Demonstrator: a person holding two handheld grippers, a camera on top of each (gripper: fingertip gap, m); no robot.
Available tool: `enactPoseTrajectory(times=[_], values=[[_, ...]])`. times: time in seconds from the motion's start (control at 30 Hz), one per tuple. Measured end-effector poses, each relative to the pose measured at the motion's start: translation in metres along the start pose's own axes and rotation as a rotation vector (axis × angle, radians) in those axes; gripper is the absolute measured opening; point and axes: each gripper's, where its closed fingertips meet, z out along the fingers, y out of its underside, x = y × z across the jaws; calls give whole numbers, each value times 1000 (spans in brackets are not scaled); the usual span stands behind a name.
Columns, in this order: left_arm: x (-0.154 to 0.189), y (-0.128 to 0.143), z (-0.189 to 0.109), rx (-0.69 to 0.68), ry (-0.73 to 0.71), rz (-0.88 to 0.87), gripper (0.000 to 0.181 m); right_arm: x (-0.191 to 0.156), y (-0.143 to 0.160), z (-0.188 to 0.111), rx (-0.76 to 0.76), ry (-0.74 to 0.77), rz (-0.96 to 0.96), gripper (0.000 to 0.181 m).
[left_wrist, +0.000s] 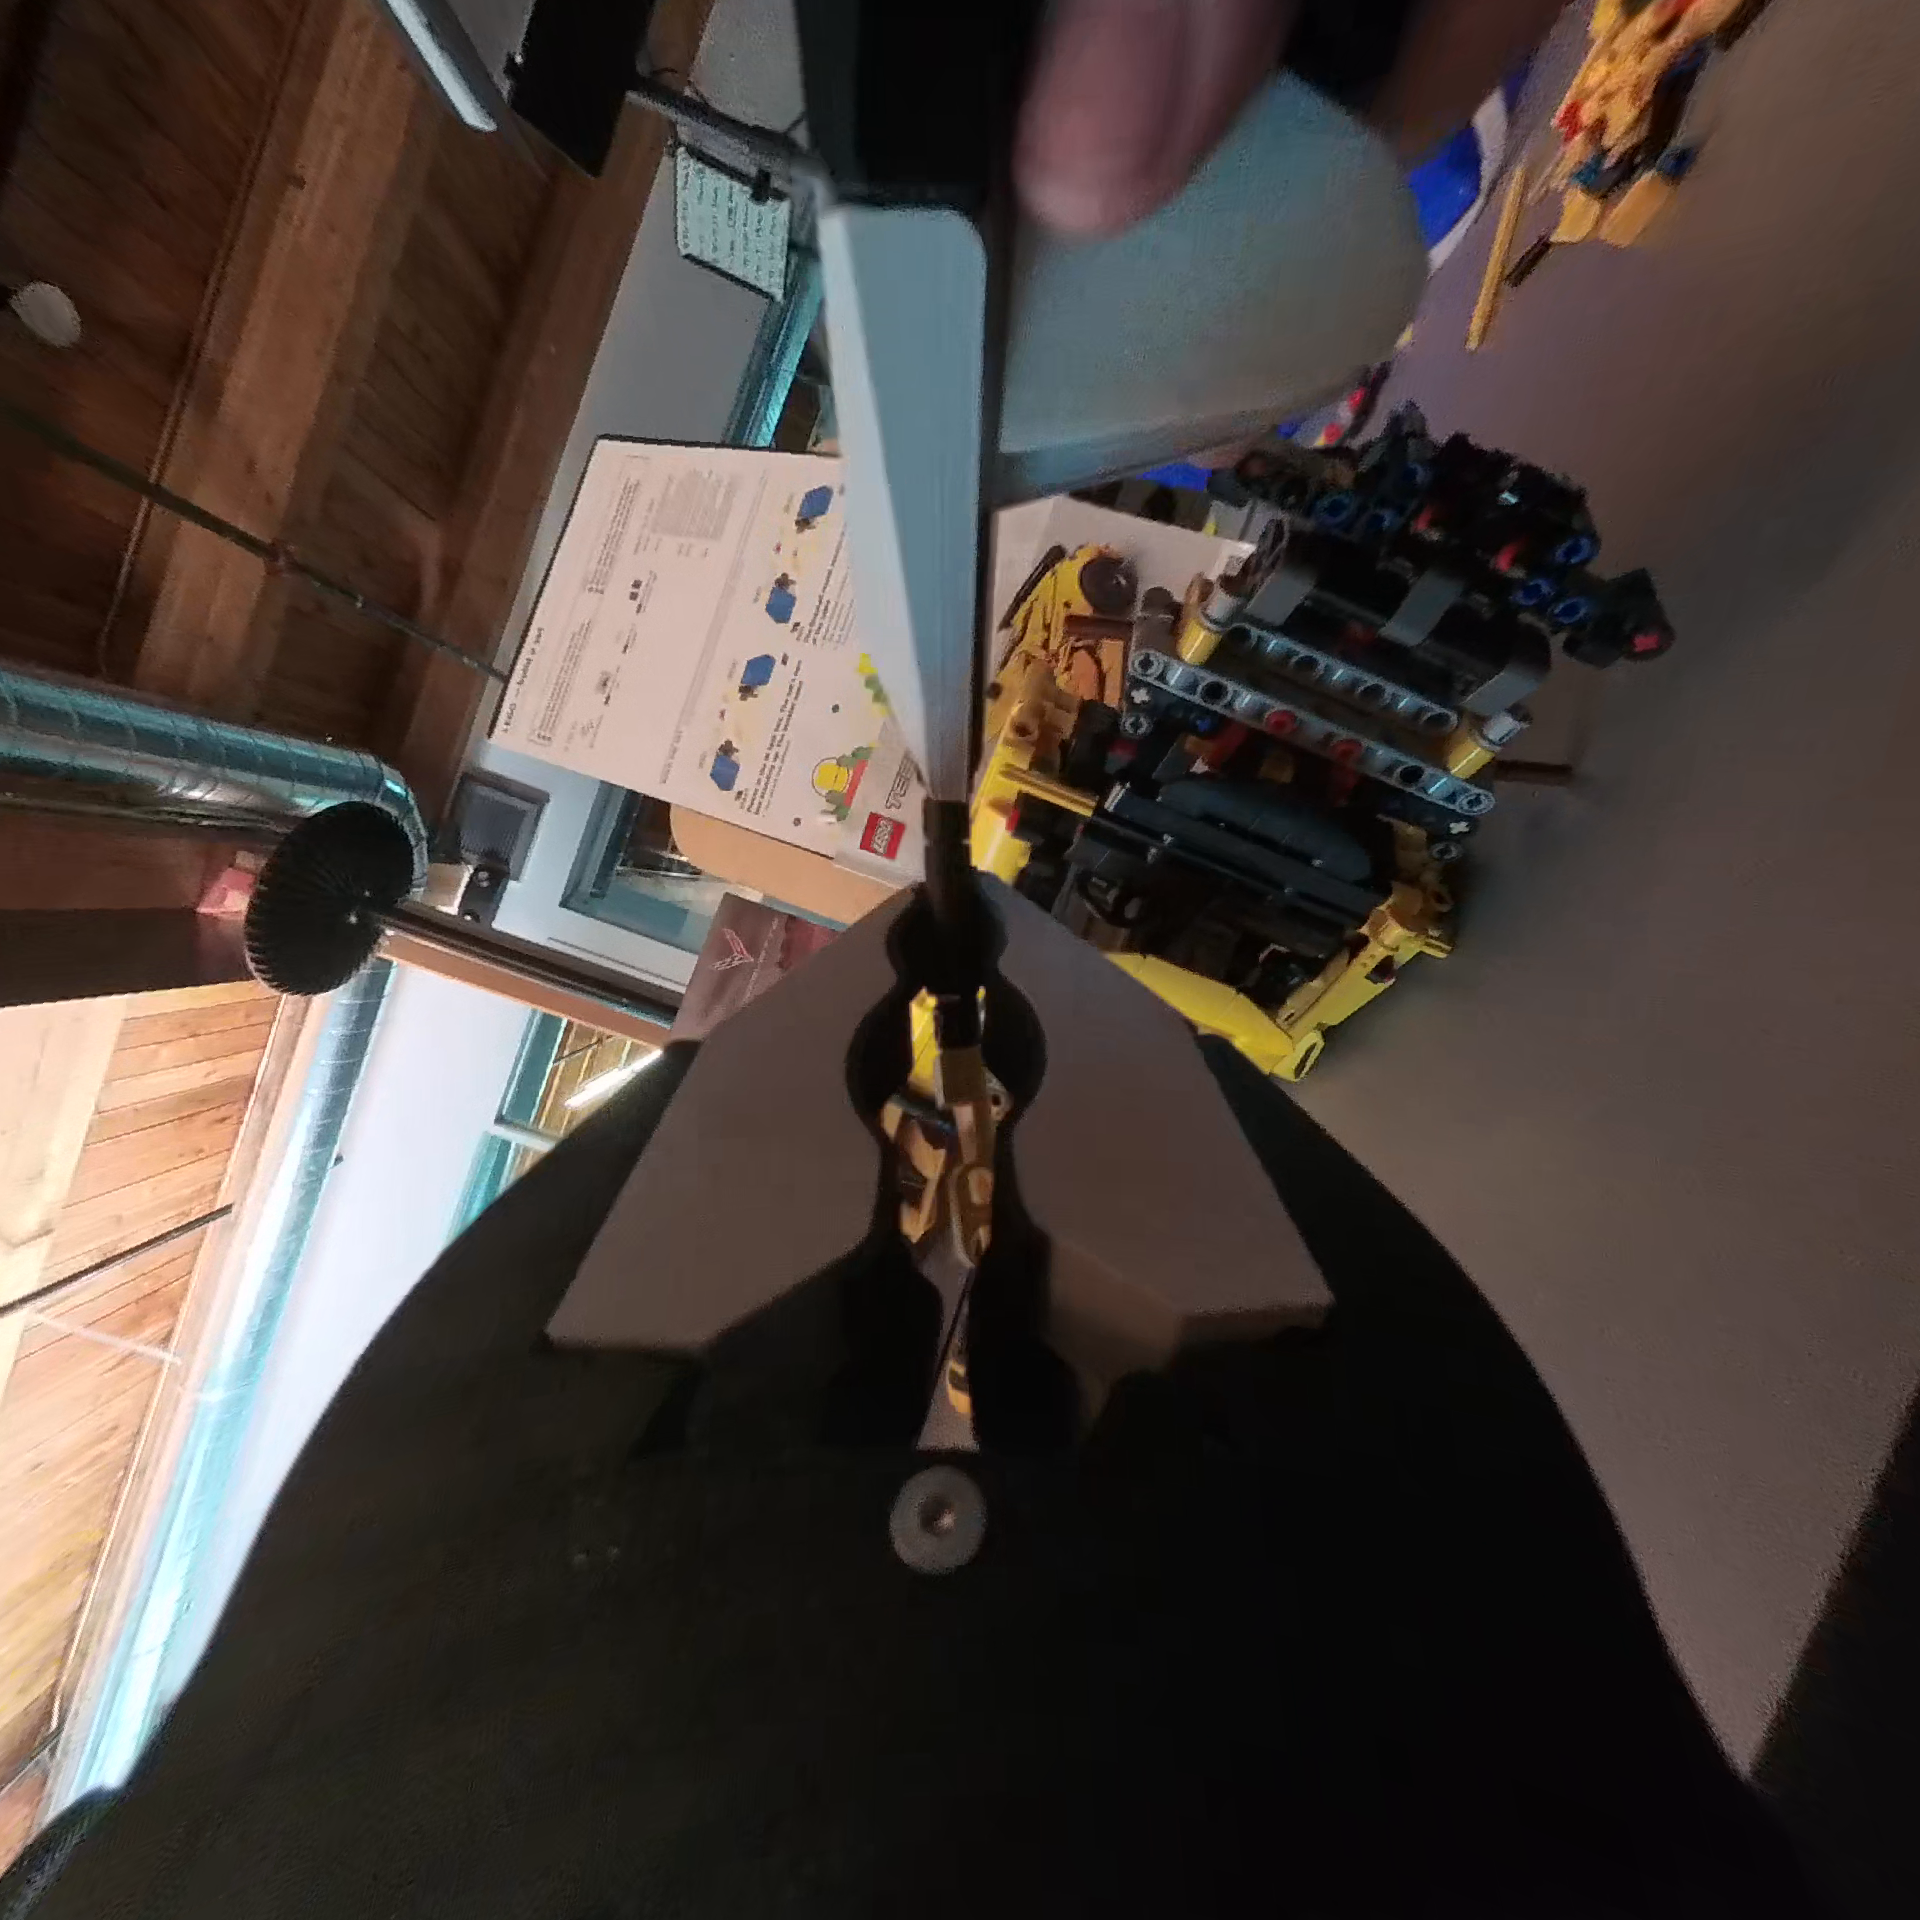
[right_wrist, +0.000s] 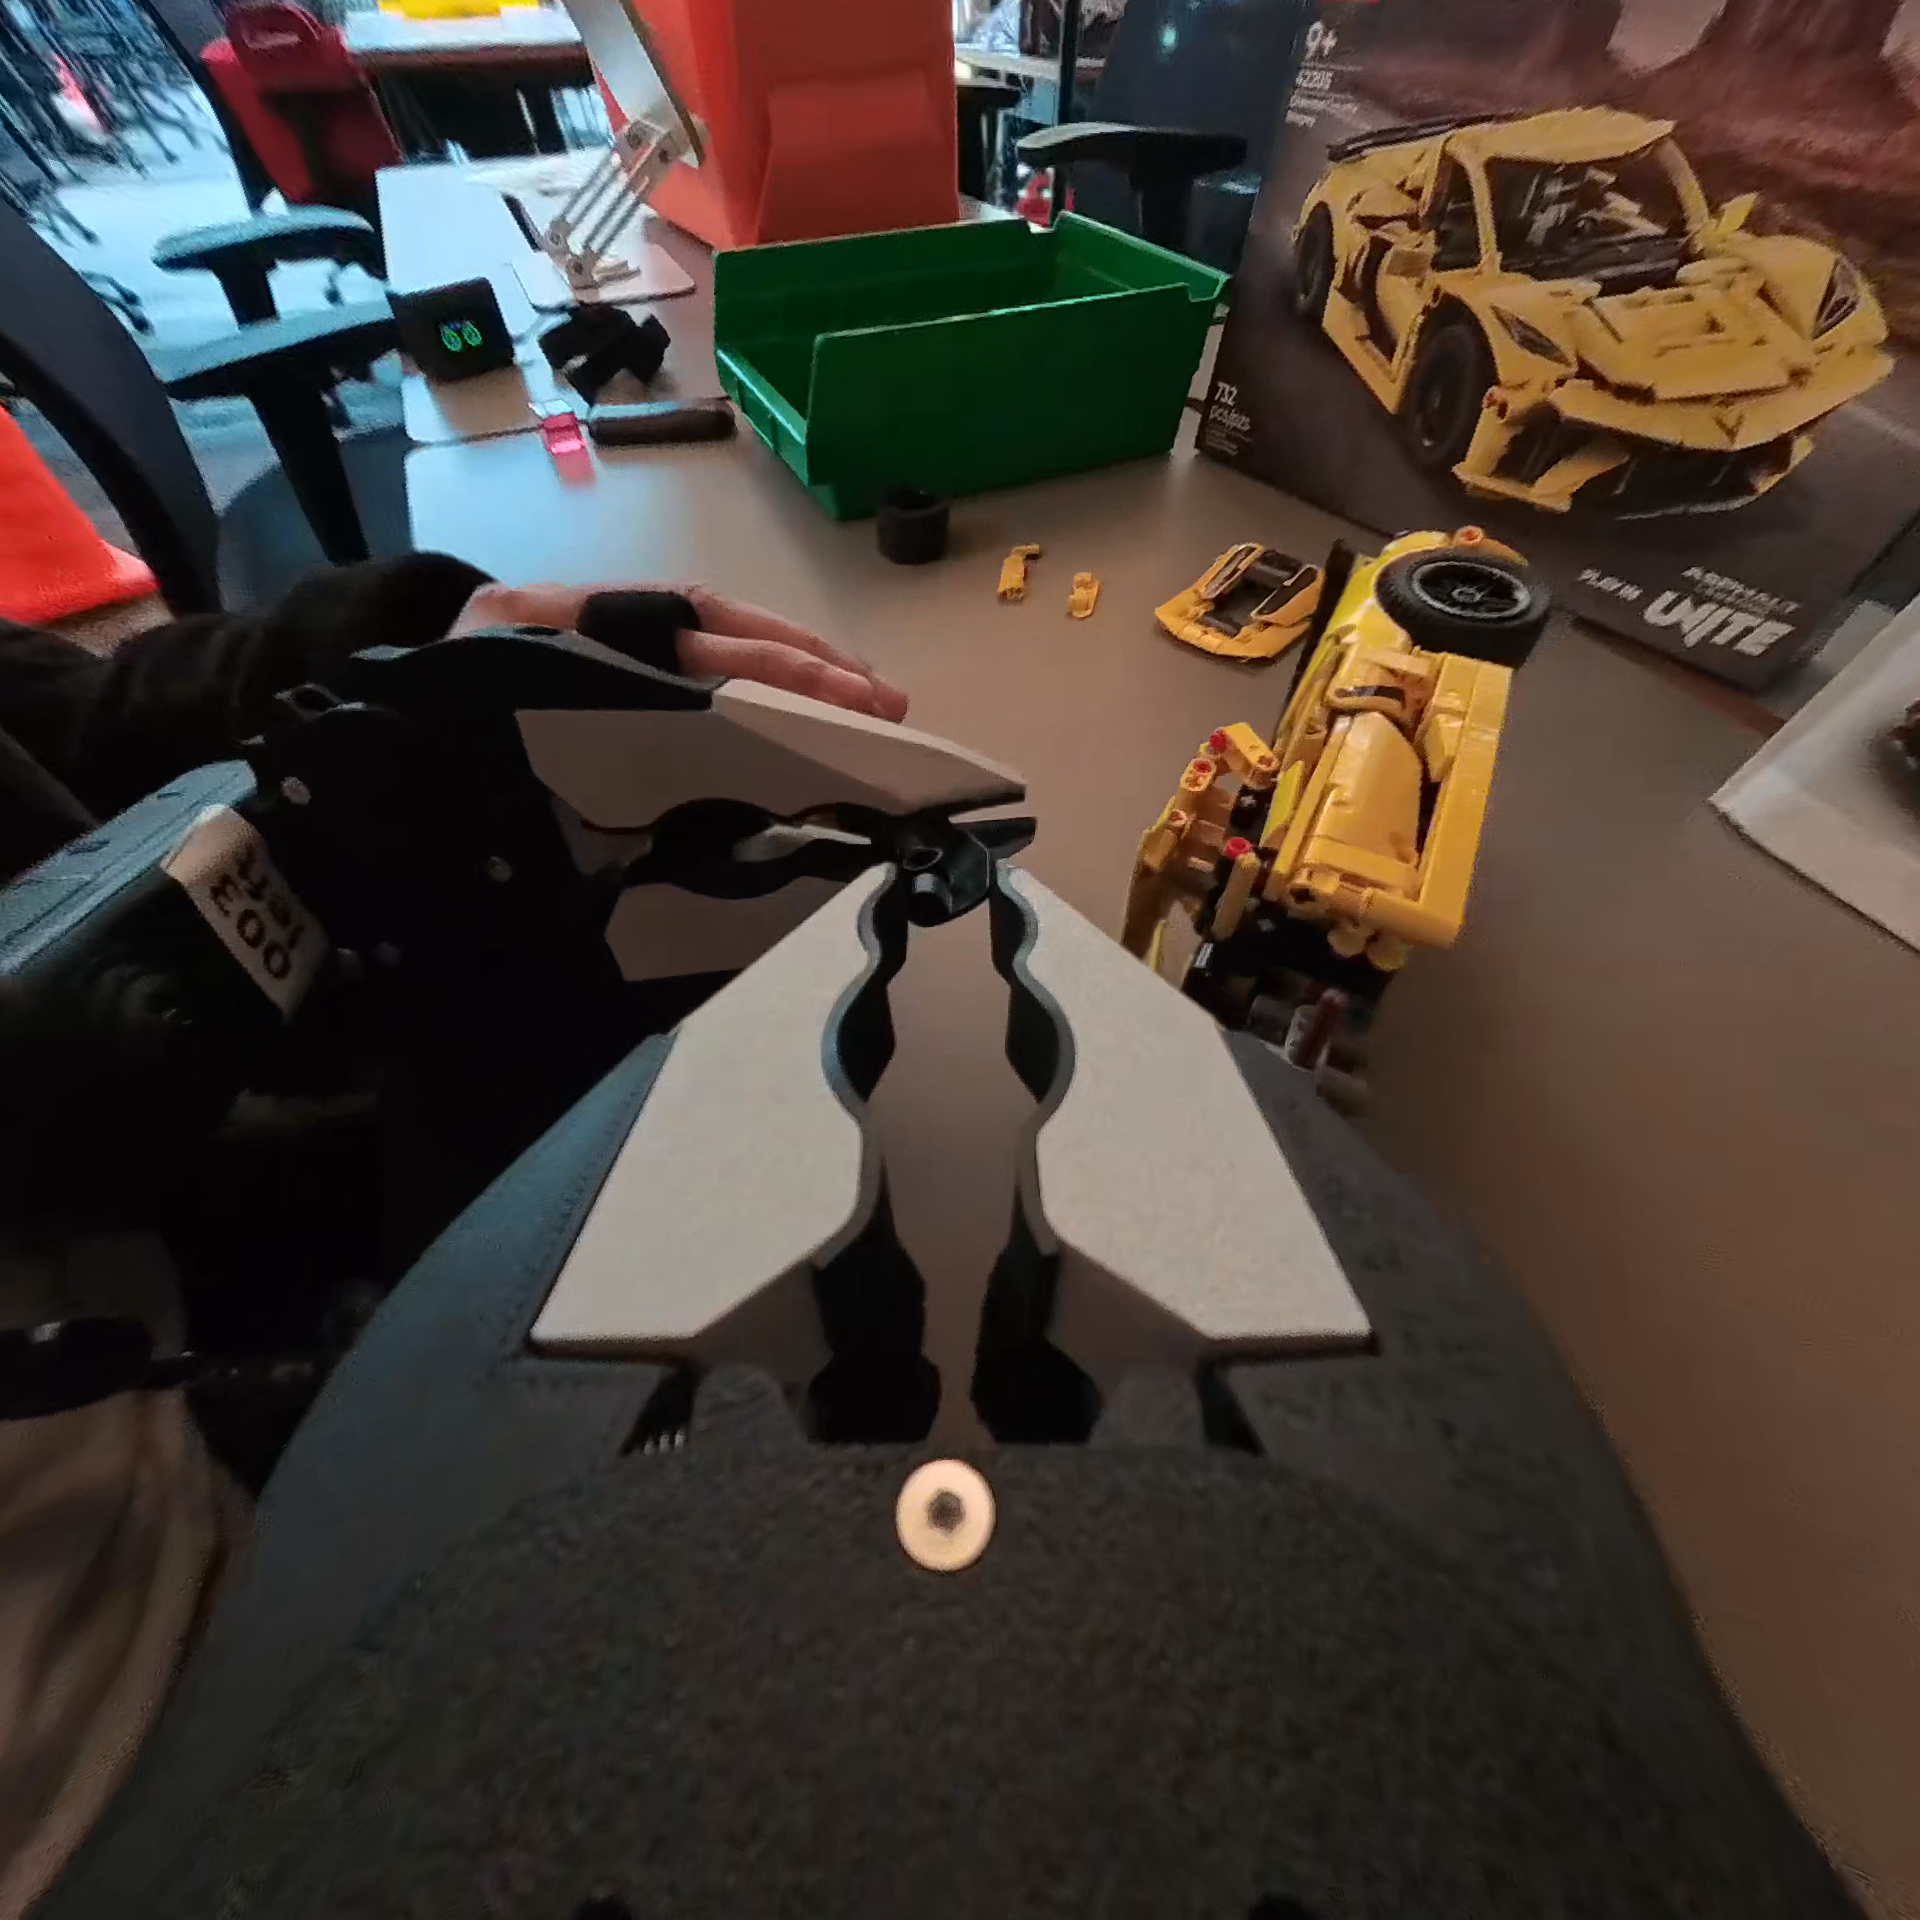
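Left gripper (right_wrist: 1010, 818) comes in from the side, jaws clamped on a small black plastic connector piece (right_wrist: 940, 878) held in the air above the grey-brown tabletop (right_wrist: 1610, 1195). Right gripper (right_wrist: 945, 885) meets it nose to nose, jaws narrowed around the same piece and seemingly pinching it, though the contact is dark and hard to read. Piece judged light, rigid and smooth, apt to slip or twist; best taken across its flat sides. Yellow brick-built car (right_wrist: 1351, 790) lies on its side just right of the tips. Green plastic bin (right_wrist: 966, 395) sits well beyond. Bare table shows at the near right
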Motion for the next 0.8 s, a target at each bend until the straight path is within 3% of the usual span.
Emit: enactPoseTrajectory(times=[0.2, 0.37, 0.43, 0.5, 0.57, 0.63, 0.7, 0.8], values=[[0, -1, 1, 0, -4, 16, 3, 0, -1, 0, 47, 7, 3, 15], [2, -6, -3, 44, 27, -23, 3, -3, 0, -5, 54, -74, 50, 14], [4, 2, -1, 3, 27, 1, 2, 7, -2, -12, 79, -50, 78, 12], [-3, 36, 1, -110, 28, -37, 2, 36, -22, -48, 218, -23, 170, 8], [-18, 54, 1, -144, 24, -192, 3, 64, -19, -82, 203, 24, 184, 8], [-16, 55, 5, -149, 46, -269, 3, 89, -19, -113, 231, 89, 193, 8], [-13, 50, 8, -149, 39, -225, 3, 111, -12, -136, 244, 145, 213, 8], [-7, 41, 8, -126, 46, -190, 3, 118, -9, -153, 309, 97, 277, 7]])
